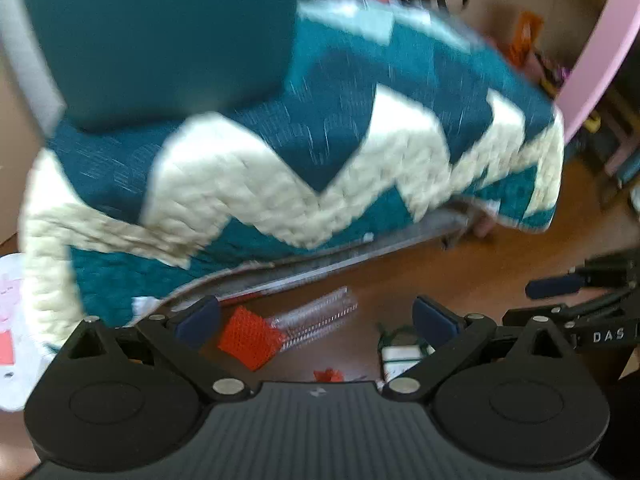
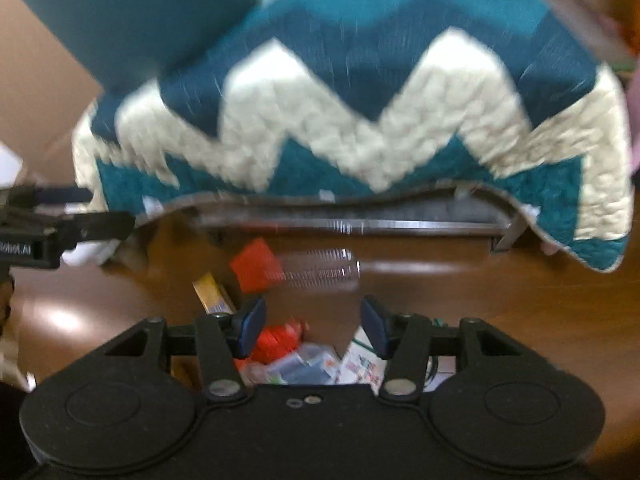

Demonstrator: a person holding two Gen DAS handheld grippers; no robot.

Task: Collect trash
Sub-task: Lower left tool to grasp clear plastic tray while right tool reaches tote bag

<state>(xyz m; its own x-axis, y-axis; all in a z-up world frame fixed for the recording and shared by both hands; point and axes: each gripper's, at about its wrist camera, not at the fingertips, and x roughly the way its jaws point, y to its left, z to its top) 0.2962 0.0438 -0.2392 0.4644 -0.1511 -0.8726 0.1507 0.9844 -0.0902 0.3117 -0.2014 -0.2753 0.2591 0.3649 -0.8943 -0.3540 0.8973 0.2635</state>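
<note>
Both jaws wide apart, nothing grasped: left hand-held gripper, right hand-held gripper. Trash sits on the floor by the bed. That clear ribbed wrapper with the red mesh probably slips or scoots away if pinched off-centre.

Glossy brown wood floor, catching a soft glare. Over the bed hangs a quilted cloth bedspread, puffy and matt, teal and cream. Beneath its hem, a bright metal bed rail. On the floor, a clear ribbed plastic bottle, shiny, with red mesh netting, coarse and open-woven, at its end. Glossy printed wrappers crumpled nearby.
</note>
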